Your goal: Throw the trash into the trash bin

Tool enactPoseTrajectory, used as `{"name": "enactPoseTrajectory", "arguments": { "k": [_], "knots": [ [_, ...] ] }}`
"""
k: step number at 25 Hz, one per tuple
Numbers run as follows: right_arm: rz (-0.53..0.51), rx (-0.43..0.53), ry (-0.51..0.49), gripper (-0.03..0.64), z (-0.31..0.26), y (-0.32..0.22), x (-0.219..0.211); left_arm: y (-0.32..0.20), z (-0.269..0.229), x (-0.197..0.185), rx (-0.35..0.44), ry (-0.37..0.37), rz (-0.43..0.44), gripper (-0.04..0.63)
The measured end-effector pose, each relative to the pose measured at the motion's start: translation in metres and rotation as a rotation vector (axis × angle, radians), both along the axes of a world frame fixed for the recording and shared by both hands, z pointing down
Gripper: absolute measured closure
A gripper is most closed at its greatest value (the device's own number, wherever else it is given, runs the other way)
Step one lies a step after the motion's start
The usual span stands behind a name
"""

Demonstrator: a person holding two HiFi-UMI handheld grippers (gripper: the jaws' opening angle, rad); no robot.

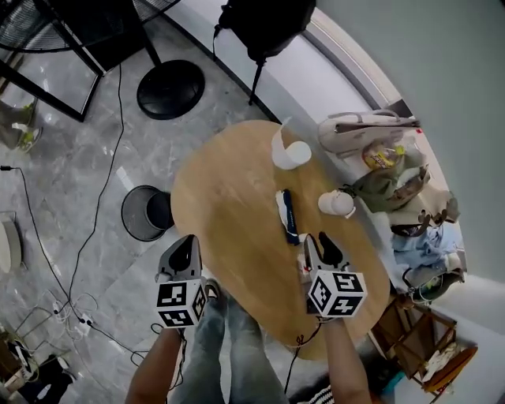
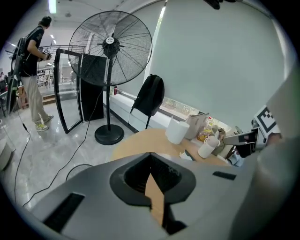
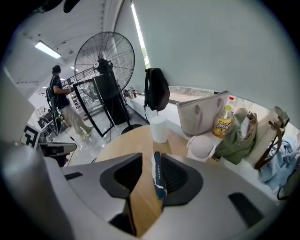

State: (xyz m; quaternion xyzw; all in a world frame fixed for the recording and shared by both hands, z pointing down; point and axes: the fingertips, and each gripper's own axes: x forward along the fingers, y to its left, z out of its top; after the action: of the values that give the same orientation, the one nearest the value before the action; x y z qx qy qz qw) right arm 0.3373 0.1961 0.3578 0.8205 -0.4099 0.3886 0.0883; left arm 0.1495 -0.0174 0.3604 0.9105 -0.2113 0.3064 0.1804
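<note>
A blue-and-white wrapper lies on the oval wooden table, with a white cup and a crumpled white cup beyond it. My right gripper hovers over the table just right of the wrapper's near end, open. In the right gripper view the wrapper shows in the gap of the right gripper, not pinched. My left gripper hangs over the table's left edge, open and empty, as the left gripper view confirms. A black mesh trash bin stands on the floor left of the table.
Bags and a yellow packet crowd the ledge right of the table. A fan's round base and a dark backpack stand behind it. Cables run across the marble floor. A person stands far off.
</note>
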Motion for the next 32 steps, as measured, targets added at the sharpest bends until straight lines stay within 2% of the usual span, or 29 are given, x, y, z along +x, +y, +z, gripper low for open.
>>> {"name": "enactPoseTrajectory", "arguments": {
  "k": [8,13,22,32],
  "knots": [
    [-0.178,-0.116,-0.052,0.485,0.071,-0.02,0.008,-0.002,0.069,-0.007,-0.027,-0.037,-0.065,0.581],
    [-0.25,-0.192,-0.067,0.485,0.104,-0.03,0.013,-0.006,0.096,-0.015,-0.051,-0.036,-0.113,0.581],
    [-0.322,-0.297,-0.099,0.483,0.138,-0.04,0.024,-0.005,0.118,-0.023,-0.066,-0.033,-0.167,0.581],
    [-0.336,-0.359,-0.143,0.483,0.161,-0.042,0.026,-0.008,0.127,-0.033,-0.084,-0.039,-0.222,0.581]
  ]
}}
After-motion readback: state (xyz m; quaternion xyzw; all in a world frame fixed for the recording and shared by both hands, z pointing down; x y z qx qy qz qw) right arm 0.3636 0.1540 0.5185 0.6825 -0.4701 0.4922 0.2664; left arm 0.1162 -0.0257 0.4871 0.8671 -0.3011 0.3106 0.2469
